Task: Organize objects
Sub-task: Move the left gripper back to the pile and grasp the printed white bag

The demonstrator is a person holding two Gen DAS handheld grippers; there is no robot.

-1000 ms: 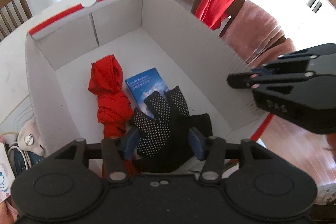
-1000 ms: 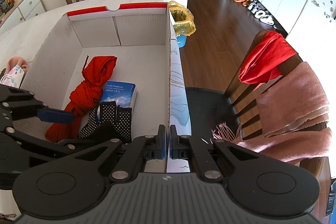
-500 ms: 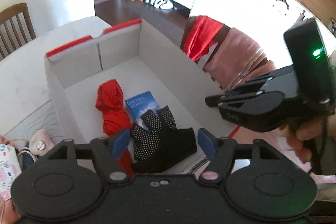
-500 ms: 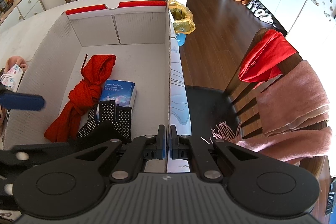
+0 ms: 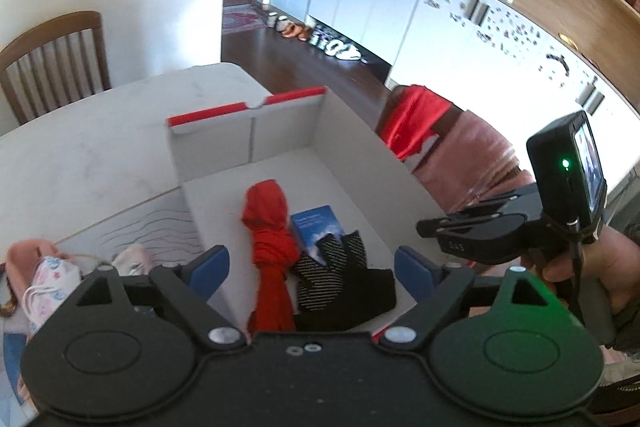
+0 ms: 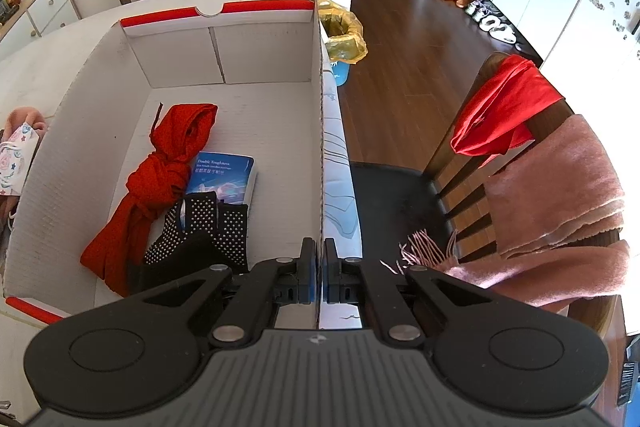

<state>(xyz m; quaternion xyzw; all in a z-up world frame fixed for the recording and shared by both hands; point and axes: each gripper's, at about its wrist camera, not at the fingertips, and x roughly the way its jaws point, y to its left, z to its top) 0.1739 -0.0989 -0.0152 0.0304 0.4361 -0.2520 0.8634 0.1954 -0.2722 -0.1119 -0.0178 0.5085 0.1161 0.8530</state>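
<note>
The left tool [image 5: 308, 267] is seen opening with nothing between its pads, above the near end of the white box [image 5: 404, 187]. The black dotted gloves [image 5: 340, 267] lie below it. Remaining cloth items [image 5: 44, 275] lie on the worktop [image 5: 100, 147] leftward. The right tool [image 6: 321, 273] is pinched on the box wall.

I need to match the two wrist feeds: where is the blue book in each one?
Left wrist: the blue book lies low in the centre, inside the white box, right of the red scarf, its near end under the black dotted gloves.
Right wrist: blue book left of centre, same neighbours.
Shared landmark: the box's red-edged far flap with its notch.
</note>
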